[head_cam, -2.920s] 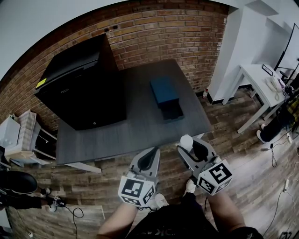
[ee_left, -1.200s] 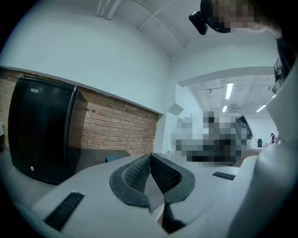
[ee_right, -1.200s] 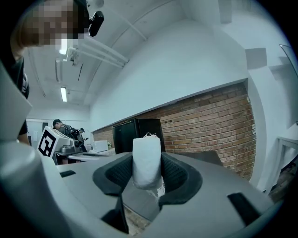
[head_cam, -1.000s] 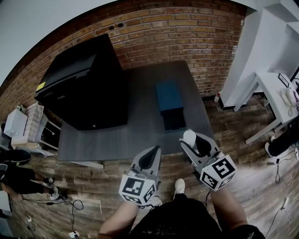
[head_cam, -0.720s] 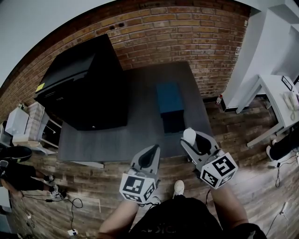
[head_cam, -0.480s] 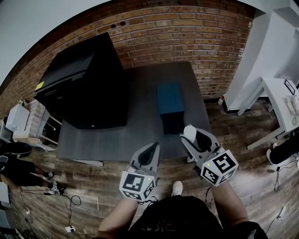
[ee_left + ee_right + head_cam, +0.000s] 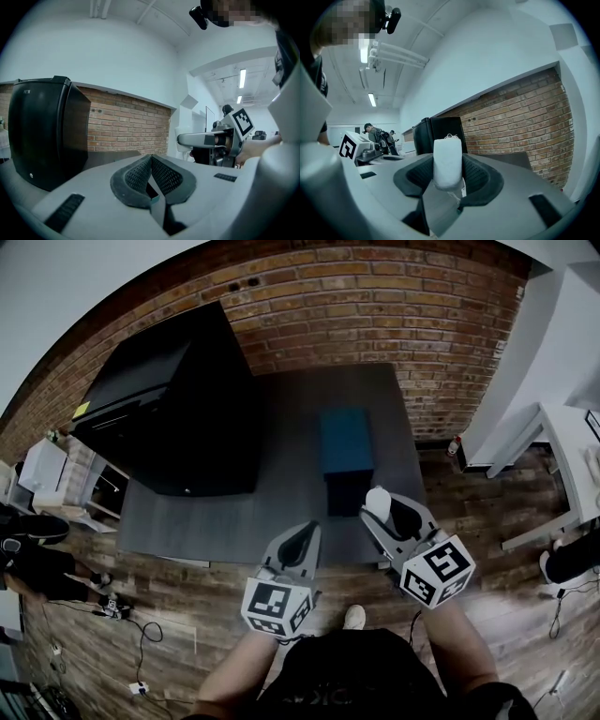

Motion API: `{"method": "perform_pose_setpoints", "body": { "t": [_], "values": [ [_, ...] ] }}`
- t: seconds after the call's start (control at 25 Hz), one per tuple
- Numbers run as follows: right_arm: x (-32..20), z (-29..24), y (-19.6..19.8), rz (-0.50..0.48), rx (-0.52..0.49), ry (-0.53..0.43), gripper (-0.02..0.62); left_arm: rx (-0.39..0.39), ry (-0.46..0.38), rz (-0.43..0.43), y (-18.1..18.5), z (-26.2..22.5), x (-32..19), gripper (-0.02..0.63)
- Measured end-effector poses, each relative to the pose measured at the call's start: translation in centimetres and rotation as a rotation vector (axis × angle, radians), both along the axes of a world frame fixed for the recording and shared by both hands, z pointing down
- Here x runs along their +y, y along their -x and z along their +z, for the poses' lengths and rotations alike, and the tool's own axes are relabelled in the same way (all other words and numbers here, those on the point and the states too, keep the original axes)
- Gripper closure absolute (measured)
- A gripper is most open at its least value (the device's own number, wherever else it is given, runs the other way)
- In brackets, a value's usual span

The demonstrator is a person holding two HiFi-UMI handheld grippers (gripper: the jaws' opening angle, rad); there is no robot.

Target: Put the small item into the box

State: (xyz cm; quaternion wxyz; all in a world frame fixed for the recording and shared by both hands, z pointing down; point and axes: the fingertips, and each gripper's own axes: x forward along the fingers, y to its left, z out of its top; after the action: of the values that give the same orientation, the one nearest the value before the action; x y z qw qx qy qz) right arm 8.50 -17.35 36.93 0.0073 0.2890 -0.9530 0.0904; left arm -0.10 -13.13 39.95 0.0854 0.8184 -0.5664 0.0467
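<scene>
Nearing the box (image 7: 345,439), the right gripper (image 7: 379,514) is pinching the white item (image 7: 448,159) just short of it; the left gripper (image 7: 301,534), closed on nothing, is trailing farther back.

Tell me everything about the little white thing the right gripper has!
The little white thing is a soft-looking rounded block with a bit of thread on top. It stands upright, pinched by the right gripper between its dark ribbed pads, touching nothing else, held in the air just short of the blue box.
</scene>
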Motion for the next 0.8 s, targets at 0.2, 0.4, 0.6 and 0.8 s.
{"method": "perform_pose_setpoints", "body": {
  "t": [0.2, 0.4, 0.6, 0.8],
  "values": [
    [-1.0, 0.4, 0.0, -0.047, 0.001, -0.007, 0.401, -0.006, 0.006, -0.024, -0.6, 0.4, -1.1, 0.572],
    [-1.4, 1.3, 0.4, -0.066, 0.009, 0.017, 0.402, -0.013, 0.021, -0.035, -0.6, 0.9, -1.3, 0.572],
    [-2.1, 2.5, 1.1, -0.08, 0.011, 0.04, 0.402, -0.017, 0.036, -0.036, -0.1, 1.7, -1.8, 0.572],
    [-2.7, 3.8, 2.3, -0.091, 0.026, 0.063, 0.402, -0.019, 0.05, -0.02, 0.3, 2.8, -2.5, 0.572]
  ]
}}
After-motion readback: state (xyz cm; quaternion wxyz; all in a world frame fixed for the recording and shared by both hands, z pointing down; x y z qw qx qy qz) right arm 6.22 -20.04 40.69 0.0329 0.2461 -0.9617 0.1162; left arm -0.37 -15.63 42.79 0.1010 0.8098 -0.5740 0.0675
